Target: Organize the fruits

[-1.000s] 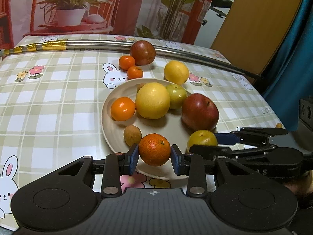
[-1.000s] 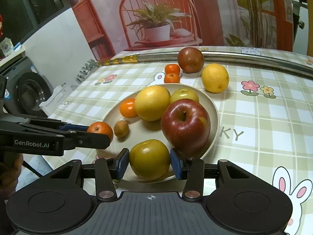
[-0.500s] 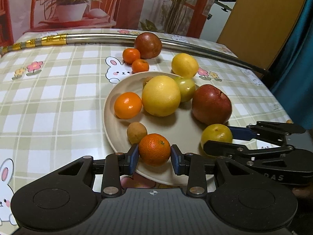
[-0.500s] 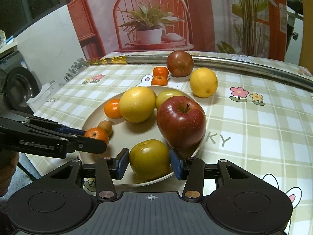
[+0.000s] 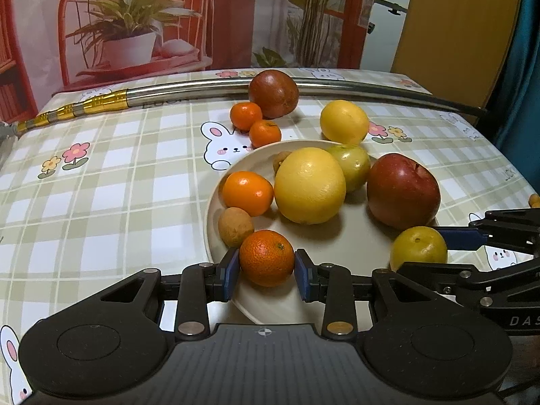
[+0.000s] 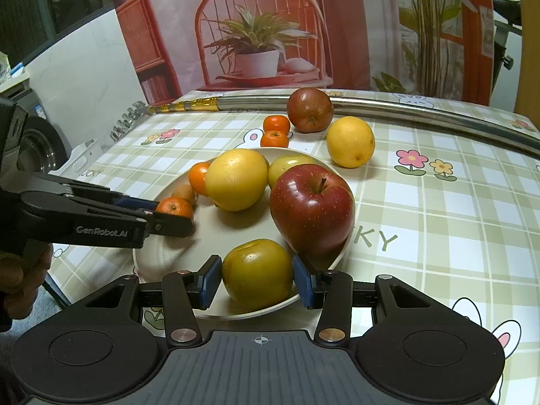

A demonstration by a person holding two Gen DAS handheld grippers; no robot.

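Fruit sits in both grippers. The left gripper pinches a small orange between its jaws, low over the near rim of the plate, likely to set it down there. The right gripper pinches a yellow-green fruit the same way. Both fruits look lower than a second ago, close to the plate.

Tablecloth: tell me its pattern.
The tablecloth is beige-and-white plaid with cartoon bunnies and flowers, clearest in the left wrist view.
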